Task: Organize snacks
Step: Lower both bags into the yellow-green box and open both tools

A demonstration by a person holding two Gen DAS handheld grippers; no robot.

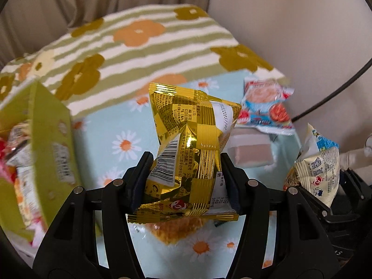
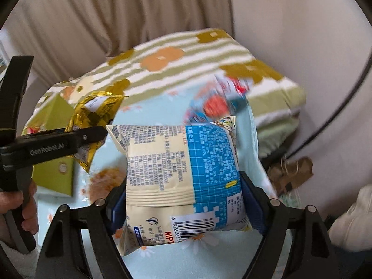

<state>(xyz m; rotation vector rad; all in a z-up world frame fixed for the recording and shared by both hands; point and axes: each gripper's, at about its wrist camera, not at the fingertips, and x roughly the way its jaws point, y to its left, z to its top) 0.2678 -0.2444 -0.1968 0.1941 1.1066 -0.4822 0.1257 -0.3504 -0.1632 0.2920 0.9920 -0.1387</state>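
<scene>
Both grippers hold a snack packet above the daisy-print cloth.

Left wrist view: the left gripper [image 1: 186, 174] is clamped on a crumpled gold foil packet [image 1: 190, 139], whose lower seam hides part of an orange snack piece [image 1: 173, 231] lying on the daisy-print cloth [image 1: 104, 127]. A green box [image 1: 50, 144] at left is cut off by the frame and blurred, so its contents are unclear; a blue-and-red packet [image 1: 267, 109] lies at the far right of the cloth. Right wrist view: the right gripper [image 2: 183, 200] presses on both sides of a cream-and-blue packet [image 2: 181, 176], which covers most of the cloth beneath; the packet beyond it is smeared by motion, its print unreadable.
</scene>
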